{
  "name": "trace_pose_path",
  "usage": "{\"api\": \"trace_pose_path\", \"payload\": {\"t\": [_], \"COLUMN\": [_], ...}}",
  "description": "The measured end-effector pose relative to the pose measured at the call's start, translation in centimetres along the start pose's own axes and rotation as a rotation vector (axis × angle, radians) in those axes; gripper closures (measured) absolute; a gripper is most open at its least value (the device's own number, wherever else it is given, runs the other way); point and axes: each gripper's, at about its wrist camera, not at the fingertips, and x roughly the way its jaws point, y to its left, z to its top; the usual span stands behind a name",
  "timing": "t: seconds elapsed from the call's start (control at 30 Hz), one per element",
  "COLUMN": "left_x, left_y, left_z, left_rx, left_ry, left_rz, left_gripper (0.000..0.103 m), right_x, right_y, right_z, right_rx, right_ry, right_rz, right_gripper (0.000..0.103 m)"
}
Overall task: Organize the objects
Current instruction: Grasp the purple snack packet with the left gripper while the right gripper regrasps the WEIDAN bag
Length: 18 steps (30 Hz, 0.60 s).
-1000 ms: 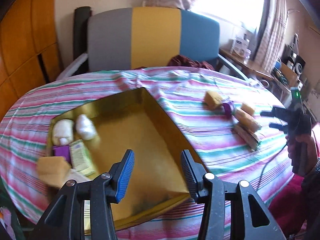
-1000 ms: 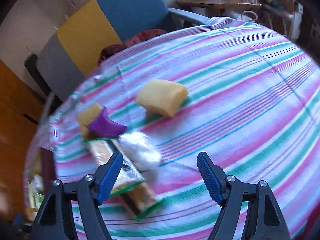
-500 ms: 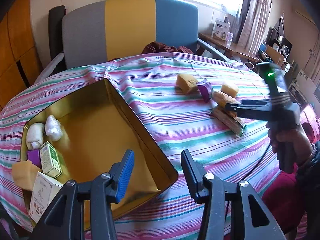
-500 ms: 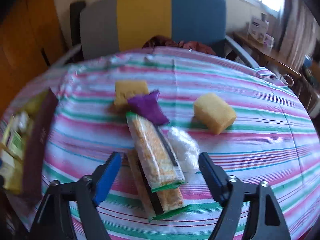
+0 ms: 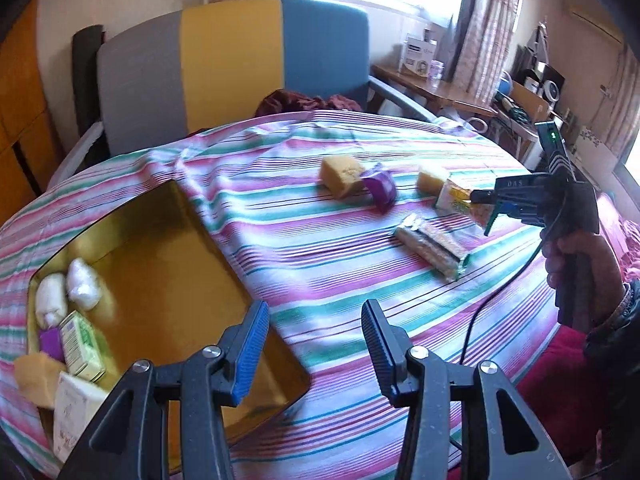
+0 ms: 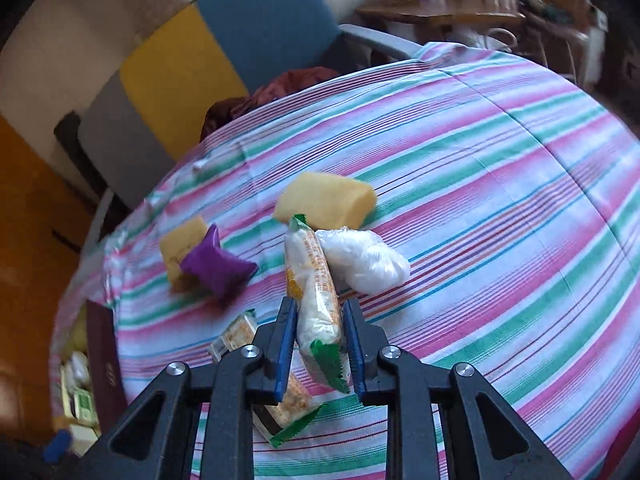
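Observation:
My right gripper (image 6: 320, 344) is shut on a cracker packet (image 6: 314, 280) with green ends and holds it above the striped tablecloth; the packet also shows in the left wrist view (image 5: 460, 200). A second cracker packet (image 5: 434, 246) lies on the cloth below. Two yellow sponges (image 6: 326, 204) (image 6: 182, 246), a purple pouch (image 6: 216, 266) and a white wrapped bundle (image 6: 364, 262) lie nearby. My left gripper (image 5: 316, 348) is open and empty over the near corner of the gold tin box (image 5: 216, 240).
The box holds two white bundles (image 5: 82, 288), a green carton (image 5: 82, 338), a purple pouch (image 5: 50, 340), a sponge (image 5: 34, 372) and a white carton (image 5: 74, 404) along its left side. A grey, yellow and blue chair (image 5: 232, 64) stands behind the table.
My right gripper has closed on the top cracker packet and lifted it off the other one. The left gripper has stayed open, its view swinging a little.

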Motion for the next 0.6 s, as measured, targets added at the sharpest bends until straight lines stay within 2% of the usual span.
{"api": "trace_pose_path", "payload": {"t": [0.1,0.23,0.33,0.43,0.47,0.6], "left_x": [1.4,3.4,4.7,5.7,6.0,8.0], "left_y": [-1.2,-2.9,-3.6,-3.9,-4.0,-3.8], "left_z": [0.8,1.5,2.1,3.1,3.5,5.4], "left_rx": [0.017,0.042,0.041,0.042,0.041,-0.021], "left_ry": [0.026,0.057,0.078,0.082,0.082,0.117], "left_rz": [-0.025,-0.042,-0.054,-0.046,-0.047,-0.101], "left_gripper": [0.054,0.054,0.054,0.054,0.054,0.056], "right_x": [0.1,-0.3,-0.7,-0.7,-0.8,-0.7], "right_y": [-1.8,-3.3,-3.2,-2.2,-1.8,-1.4], "right_z": [0.1,0.4,0.4,0.3,0.3,0.3], "right_rx": [0.115,0.183,0.184,0.144,0.134,0.118], "right_ry": [0.051,0.033,0.021,0.026,0.026,0.03], "right_rz": [0.071,-0.006,-0.009,-0.001,0.005,0.009], "right_gripper": [0.078,0.076,0.076,0.069,0.063,0.052]}}
